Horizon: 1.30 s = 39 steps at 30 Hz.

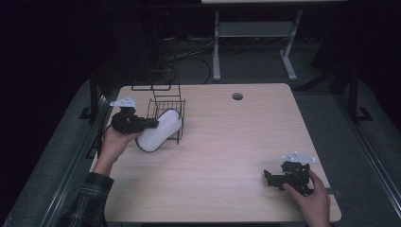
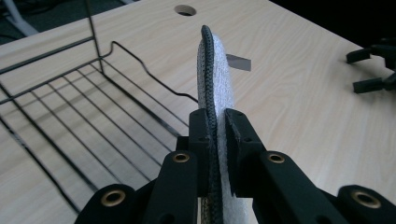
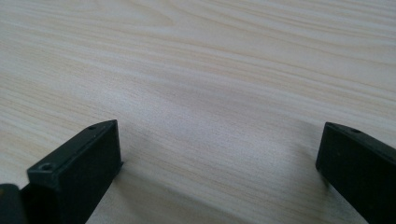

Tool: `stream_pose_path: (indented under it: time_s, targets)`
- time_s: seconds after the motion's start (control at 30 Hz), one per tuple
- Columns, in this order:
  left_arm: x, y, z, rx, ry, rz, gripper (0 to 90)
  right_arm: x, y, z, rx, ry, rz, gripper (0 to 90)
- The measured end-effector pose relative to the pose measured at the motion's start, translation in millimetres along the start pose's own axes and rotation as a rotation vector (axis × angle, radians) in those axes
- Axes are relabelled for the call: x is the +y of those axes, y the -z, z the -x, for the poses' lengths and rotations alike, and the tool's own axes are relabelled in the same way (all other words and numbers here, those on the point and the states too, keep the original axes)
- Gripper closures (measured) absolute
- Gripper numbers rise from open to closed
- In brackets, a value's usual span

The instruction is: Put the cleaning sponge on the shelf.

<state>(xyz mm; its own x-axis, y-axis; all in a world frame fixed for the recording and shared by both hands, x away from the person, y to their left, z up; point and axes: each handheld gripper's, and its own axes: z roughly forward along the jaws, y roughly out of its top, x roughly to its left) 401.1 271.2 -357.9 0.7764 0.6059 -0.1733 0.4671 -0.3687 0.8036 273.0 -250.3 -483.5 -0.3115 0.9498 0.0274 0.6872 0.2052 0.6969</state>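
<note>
The room is dark all around, but the wooden table (image 1: 227, 142) is lit from above and looks pale. The high view is a bit grainy and soft. In the right gripper view, soft shadows lie under the black jaws, which look blurry up close.

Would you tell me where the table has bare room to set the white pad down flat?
The widest free patch is the table middle, bordered by the wire rack on the left, the round hole at the back and the right gripper near the front right. It is crowded at the back left, where the left gripper holds the white pad against the rack.
</note>
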Motion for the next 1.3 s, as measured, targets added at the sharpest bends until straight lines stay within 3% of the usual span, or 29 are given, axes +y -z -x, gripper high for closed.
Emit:
stream_pose_path:
  time_s: [0.37, 0.8, 0.97, 1.3]
  targets:
    - [7.7, 6.3, -25.5, 0.032, 0.027, 0.035, 81.5, 0.0, 0.0, 0.0, 0.0, 0.0, 0.0, 0.0]
    - [8.5, 5.1, -56.4, 0.028, 0.082, 0.068, 81.5, 0.0, 0.0, 0.0, 0.0, 0.0, 0.0, 0.0]
    - [10.3, 2.1, -65.9, 0.043, 0.089, 0.05, 81.5, 0.0, 0.0, 0.0, -0.001, 0.0, 0.0, 0.0]
    - [5.8, -14.5, -83.0, 0.05, 0.142, 0.039, 81.3, 0.0, 0.0, 0.0, 0.0, 0.001, 0.0, 0.0]
